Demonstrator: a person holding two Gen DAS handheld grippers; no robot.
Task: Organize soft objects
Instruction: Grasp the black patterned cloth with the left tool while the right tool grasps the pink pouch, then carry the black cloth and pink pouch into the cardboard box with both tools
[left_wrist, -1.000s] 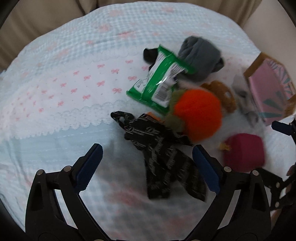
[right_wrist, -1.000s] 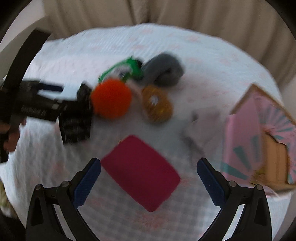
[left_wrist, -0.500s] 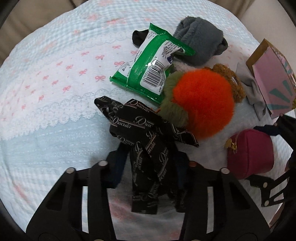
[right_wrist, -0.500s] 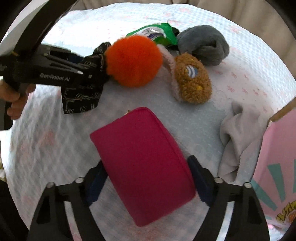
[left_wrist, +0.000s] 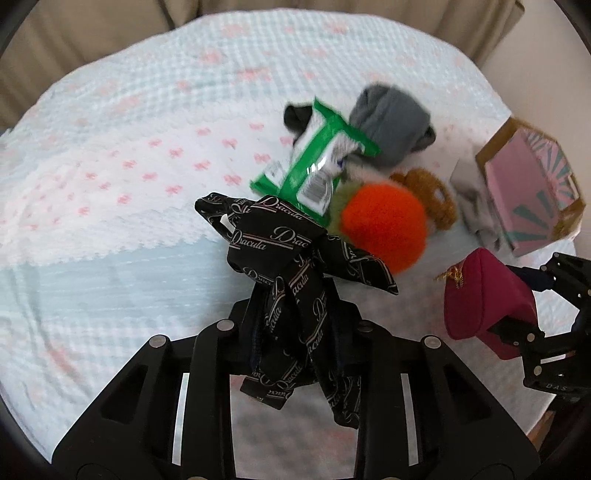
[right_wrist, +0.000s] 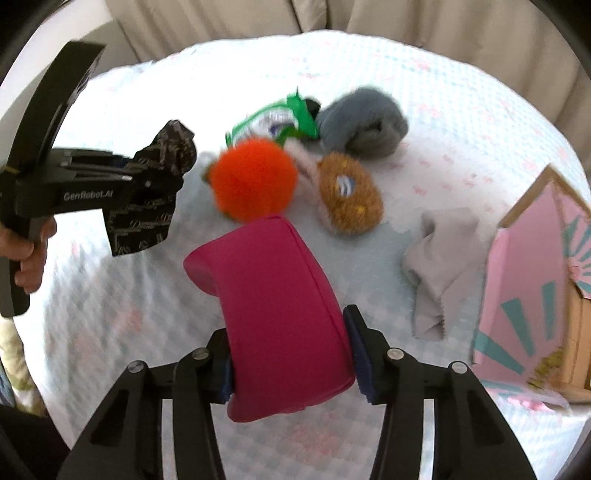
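My left gripper (left_wrist: 295, 332) is shut on a black printed ribbon bow (left_wrist: 288, 266) and holds it above the bedspread; the bow also shows in the right wrist view (right_wrist: 147, 199). My right gripper (right_wrist: 291, 354) is shut on a magenta zip pouch (right_wrist: 273, 295), lifted off the cloth; the pouch also shows in the left wrist view (left_wrist: 484, 295). An orange pom-pom (right_wrist: 255, 181), a brown fuzzy plush (right_wrist: 349, 197), a grey knit bundle (right_wrist: 362, 122), a green wipes packet (right_wrist: 273, 120) and a grey cloth (right_wrist: 439, 258) lie on the table.
A pink and teal cardboard box (right_wrist: 535, 280) stands open at the right edge of the table. The checked bedspread (left_wrist: 110, 155) with pink bows covers the round table. Beige curtains (right_wrist: 406, 18) hang behind.
Both grippers closed from open a second ago. The left one has lifted the black bow and the right one has lifted the magenta pouch off the cloth.
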